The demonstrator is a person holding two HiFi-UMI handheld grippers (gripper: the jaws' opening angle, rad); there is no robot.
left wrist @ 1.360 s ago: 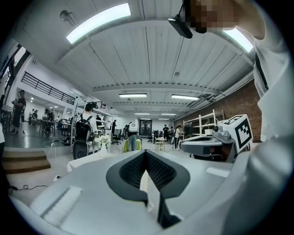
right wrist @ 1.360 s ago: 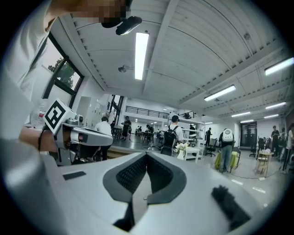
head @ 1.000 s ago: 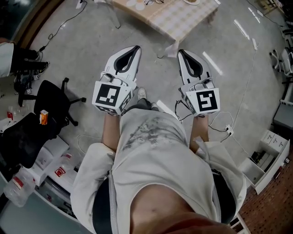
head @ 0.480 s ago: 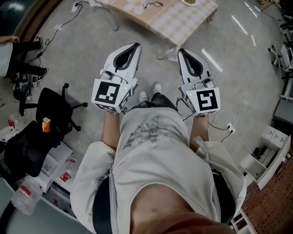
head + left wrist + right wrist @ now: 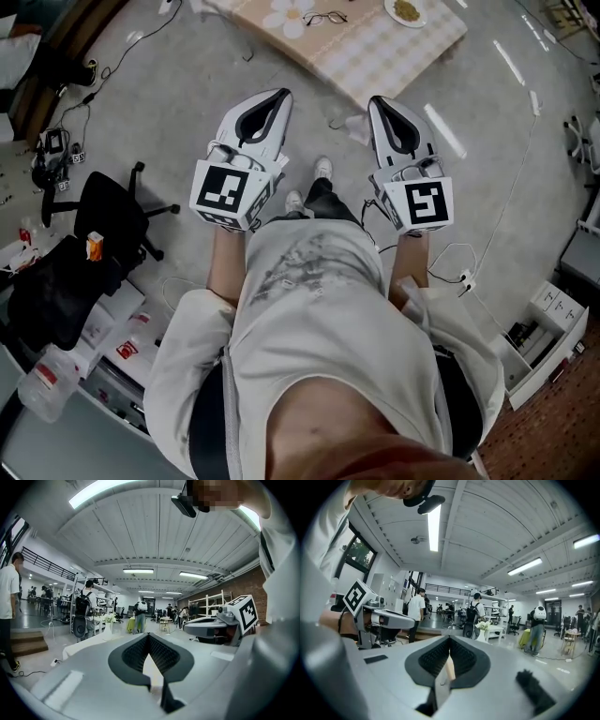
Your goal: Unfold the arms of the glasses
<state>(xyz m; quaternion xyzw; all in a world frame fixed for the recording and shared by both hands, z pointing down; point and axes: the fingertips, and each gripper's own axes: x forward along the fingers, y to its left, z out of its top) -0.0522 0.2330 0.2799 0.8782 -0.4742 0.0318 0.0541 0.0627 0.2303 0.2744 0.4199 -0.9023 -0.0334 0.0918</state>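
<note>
Both jaws closed, empty: left gripper (image 5: 278, 97), right gripper (image 5: 375, 101) held out front, since glasses (image 5: 325, 18) on surface (image 5: 375, 47) well ahead, guessing not reachable yet.

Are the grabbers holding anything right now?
Nothing. The left gripper and right gripper are both shut and empty; the glasses lie on the table ahead.

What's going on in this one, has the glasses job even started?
Not yet. A person stands on the floor with a gripper in each hand: the left gripper and right gripper are both shut and empty, pointing forward. The glasses lie untouched on a low table with a checked cloth ahead of the person, a plate further right. Neither gripper is near them. Whether the arms are folded is too small to tell.
</note>
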